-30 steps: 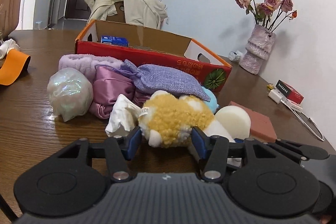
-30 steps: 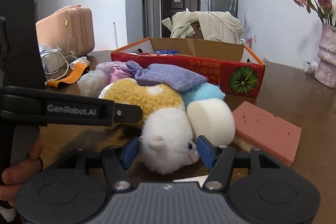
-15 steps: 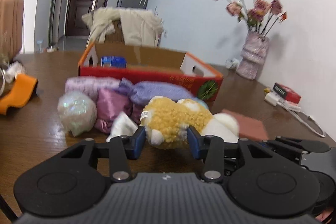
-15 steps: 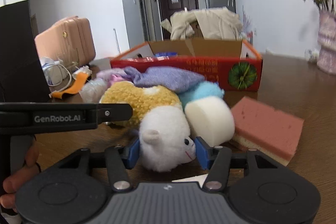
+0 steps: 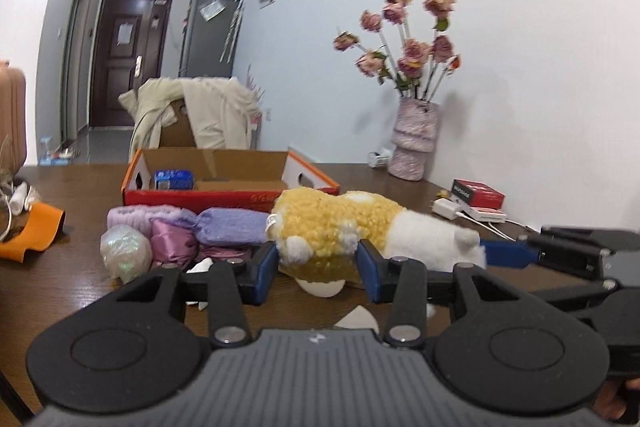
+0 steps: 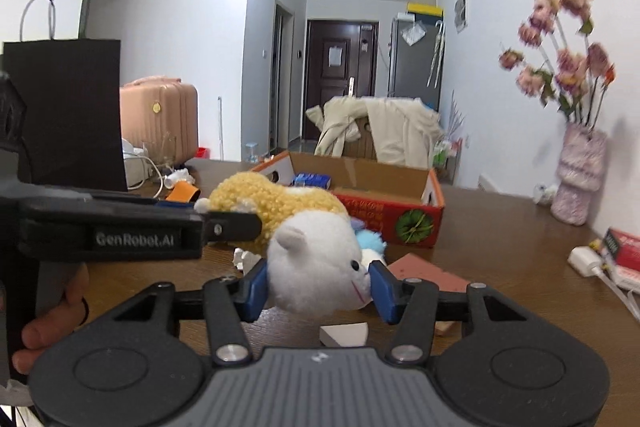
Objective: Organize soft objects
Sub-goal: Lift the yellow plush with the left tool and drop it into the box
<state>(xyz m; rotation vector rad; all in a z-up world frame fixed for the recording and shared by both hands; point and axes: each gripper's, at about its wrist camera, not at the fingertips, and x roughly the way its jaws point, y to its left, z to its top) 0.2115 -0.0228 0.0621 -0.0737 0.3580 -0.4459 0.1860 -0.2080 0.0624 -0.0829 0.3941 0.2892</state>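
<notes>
Left tool (image 5: pixel 318 267): I've got it clamped on the yellow rear of the plush toy (image 5: pixel 332 227).
Right tool (image 6: pixel 318 285): pinching the toy's white head (image 6: pixel 316 263), so both ends are held.
Toy: lifted clear of the bench (image 5: pixel 80 291), near side of the cardboard box (image 6: pixel 384 215).
Box edge: near wall sits just beyond the toy, top open.
Pile: purple pouch (image 5: pixel 232 227) and pink satin bag (image 5: pixel 172 241) to my left, just before the box.
Open room: bare bench to the right, between box and vase (image 6: pixel 578 179).
</notes>
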